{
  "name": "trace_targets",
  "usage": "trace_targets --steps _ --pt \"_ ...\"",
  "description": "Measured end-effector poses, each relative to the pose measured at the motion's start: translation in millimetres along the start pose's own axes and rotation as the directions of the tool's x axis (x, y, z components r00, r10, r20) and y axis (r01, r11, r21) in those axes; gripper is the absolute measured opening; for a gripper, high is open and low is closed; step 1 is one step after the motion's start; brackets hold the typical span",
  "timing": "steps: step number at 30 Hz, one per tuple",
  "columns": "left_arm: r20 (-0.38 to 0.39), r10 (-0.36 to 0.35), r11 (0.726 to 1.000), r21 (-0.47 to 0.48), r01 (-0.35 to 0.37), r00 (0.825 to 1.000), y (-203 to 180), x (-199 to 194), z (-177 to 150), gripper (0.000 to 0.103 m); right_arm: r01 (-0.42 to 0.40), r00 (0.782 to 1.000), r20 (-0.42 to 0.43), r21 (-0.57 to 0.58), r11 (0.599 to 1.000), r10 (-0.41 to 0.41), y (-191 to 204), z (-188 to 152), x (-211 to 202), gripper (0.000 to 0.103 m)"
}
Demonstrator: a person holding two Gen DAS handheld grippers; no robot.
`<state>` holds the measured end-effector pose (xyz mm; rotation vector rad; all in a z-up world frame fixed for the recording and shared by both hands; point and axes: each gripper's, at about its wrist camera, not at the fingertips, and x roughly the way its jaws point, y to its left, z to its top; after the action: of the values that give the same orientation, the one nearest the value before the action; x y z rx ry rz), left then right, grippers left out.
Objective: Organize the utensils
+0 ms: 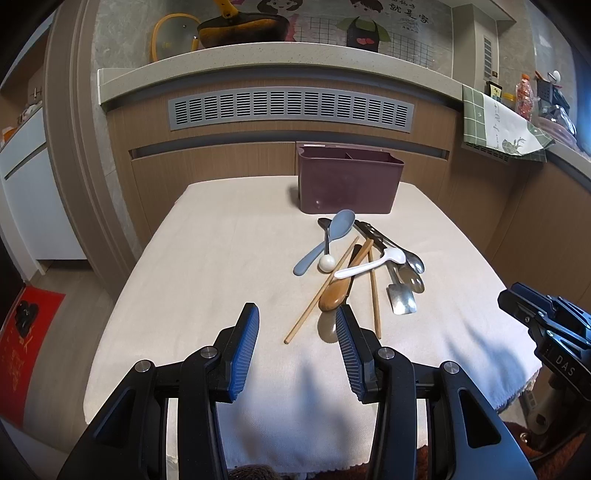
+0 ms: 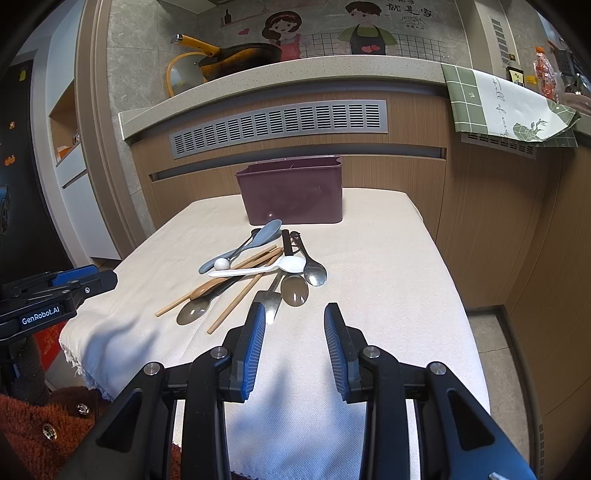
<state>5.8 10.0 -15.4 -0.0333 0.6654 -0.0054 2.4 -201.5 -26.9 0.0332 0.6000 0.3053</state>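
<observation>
A home kitchen: speckled counter (image 1: 258, 55), yellow-handled pan (image 2: 236, 55), cartoon wall tiles (image 2: 325, 29), hanging towel (image 2: 506, 107).

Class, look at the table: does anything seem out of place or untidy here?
Yes. The utensils lie in a crisscrossed heap on the cloth before the purple holder, chopsticks splayed apart under a white spoon. None visibly stands in the holder.

A matt woven cloth (image 1: 229, 258) covers the bench beneath glossy metal spoons (image 2: 295, 290), bare wooden chopsticks (image 1: 317, 295), a polished wooden spoon (image 1: 334, 295), smooth blue (image 1: 332, 230) and white plastic spoons (image 2: 258, 269), and a matt maroon plastic caddy (image 2: 295, 192). Ribbed blue rubber lines the fingers (image 2: 255, 347).
</observation>
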Motion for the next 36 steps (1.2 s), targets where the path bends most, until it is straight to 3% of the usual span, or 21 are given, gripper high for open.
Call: trace_targets --steps 4,8,13,18,24,29,36 --pt "-0.013 -0.014 1.000 0.006 0.014 1.000 -2 2 1 0.044 -0.003 1.000 -0.003 0.003 1.000 0.003 0 0 1 0.031" --pt "-0.049 -0.087 0.995 0.035 0.089 0.995 -6 14 9 0.044 -0.014 1.000 -0.025 0.025 1.000 0.015 -7 2 6 0.031" --pt "-0.055 -0.187 0.972 0.133 0.193 0.981 -24 50 39 0.044 0.017 0.998 -0.061 0.058 0.998 -0.014 -22 9 21 0.031" --pt "-0.108 -0.277 0.952 0.102 0.288 0.955 -26 99 79 0.045 0.069 0.994 -0.092 0.068 0.995 -0.063 -39 16 38 0.031" --pt "-0.086 -0.291 0.956 0.021 0.294 0.953 -15 142 103 0.045 0.126 0.978 -0.180 0.086 0.988 -0.109 -61 23 70 0.031" --pt "-0.012 -0.239 0.971 -0.021 0.239 0.971 5 142 105 0.045 0.116 0.975 -0.198 0.060 0.991 -0.102 -61 35 87 0.031" --pt "0.038 -0.157 0.980 -0.119 0.161 0.987 40 123 95 0.045 -0.007 0.986 -0.168 0.035 0.999 0.013 -36 58 95 0.031"
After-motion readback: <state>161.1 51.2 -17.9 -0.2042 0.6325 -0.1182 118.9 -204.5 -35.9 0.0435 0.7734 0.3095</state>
